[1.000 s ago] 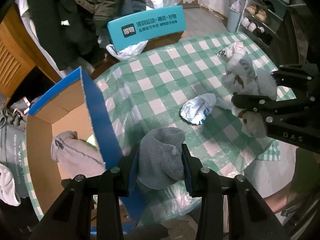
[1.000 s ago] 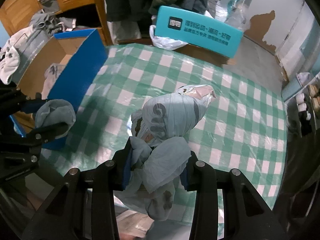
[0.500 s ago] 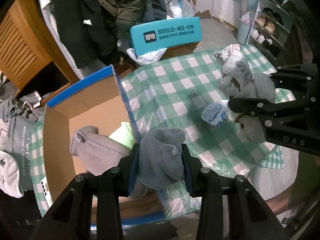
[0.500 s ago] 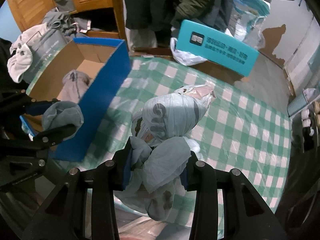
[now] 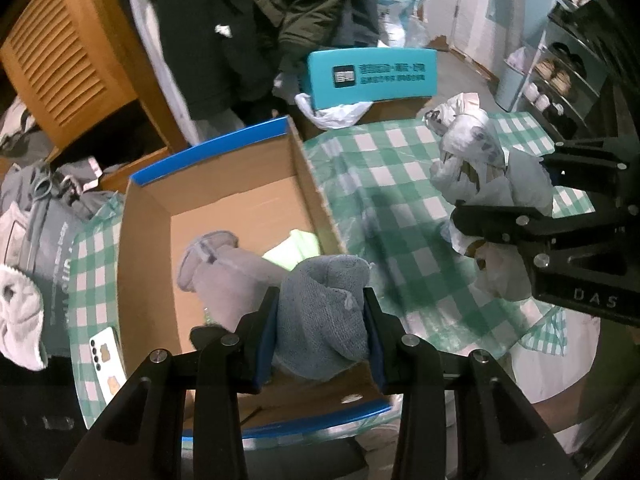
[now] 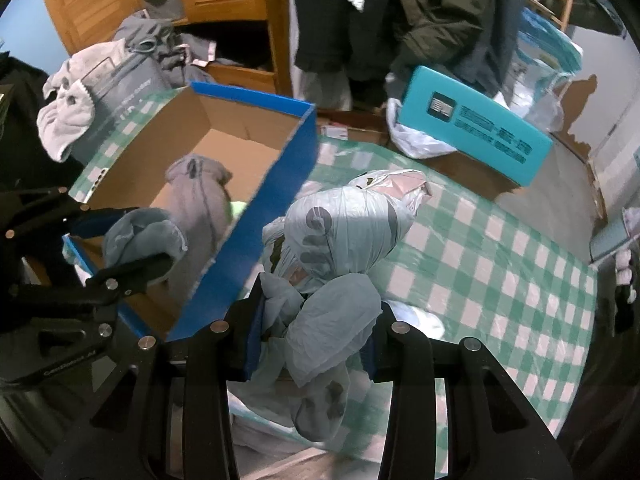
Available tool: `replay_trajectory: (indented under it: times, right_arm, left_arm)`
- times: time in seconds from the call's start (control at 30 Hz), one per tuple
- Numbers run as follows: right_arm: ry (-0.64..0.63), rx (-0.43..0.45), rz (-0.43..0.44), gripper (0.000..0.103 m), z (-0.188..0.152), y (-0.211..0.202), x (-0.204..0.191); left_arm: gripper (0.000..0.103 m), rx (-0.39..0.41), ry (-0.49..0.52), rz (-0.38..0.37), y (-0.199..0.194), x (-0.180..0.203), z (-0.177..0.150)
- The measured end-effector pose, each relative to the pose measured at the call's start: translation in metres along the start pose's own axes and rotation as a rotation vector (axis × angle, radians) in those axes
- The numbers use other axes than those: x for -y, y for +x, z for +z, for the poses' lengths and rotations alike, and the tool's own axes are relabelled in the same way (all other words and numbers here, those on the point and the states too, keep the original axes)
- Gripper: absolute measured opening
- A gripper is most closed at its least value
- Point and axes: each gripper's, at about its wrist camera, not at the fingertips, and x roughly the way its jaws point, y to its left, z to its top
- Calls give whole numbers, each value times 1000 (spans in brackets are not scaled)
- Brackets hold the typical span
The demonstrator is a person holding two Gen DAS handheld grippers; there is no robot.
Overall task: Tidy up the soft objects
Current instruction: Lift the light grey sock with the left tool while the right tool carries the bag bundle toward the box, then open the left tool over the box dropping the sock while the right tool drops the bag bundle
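Sorting under way: left gripper [image 5: 320,320] clamped on grey knit bundle [image 5: 322,312], poised above open cardboard box [image 5: 148,216] holding grey sock roll [image 5: 224,268] and something pale green, possibly cloth. Right gripper [image 6: 316,332] pinches pale blue knotted bundle [image 6: 340,236] over checked tablecloth [image 6: 500,248], just beside box wall. Best practice: centre each bundle over bare cardboard before release, clear blue rim, lower rather than drop.

Sock [image 5: 224,272] in box [image 5: 148,216]; box on tablecloth [image 5: 404,216].
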Motion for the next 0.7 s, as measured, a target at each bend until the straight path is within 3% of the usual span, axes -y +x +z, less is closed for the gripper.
replay_trajectory:
  times: [0.7]
  right_arm:
    - [-110, -38, 75, 38, 43, 33, -80]
  left_arm:
    - [39, -32, -134, 46, 11, -72, -27]
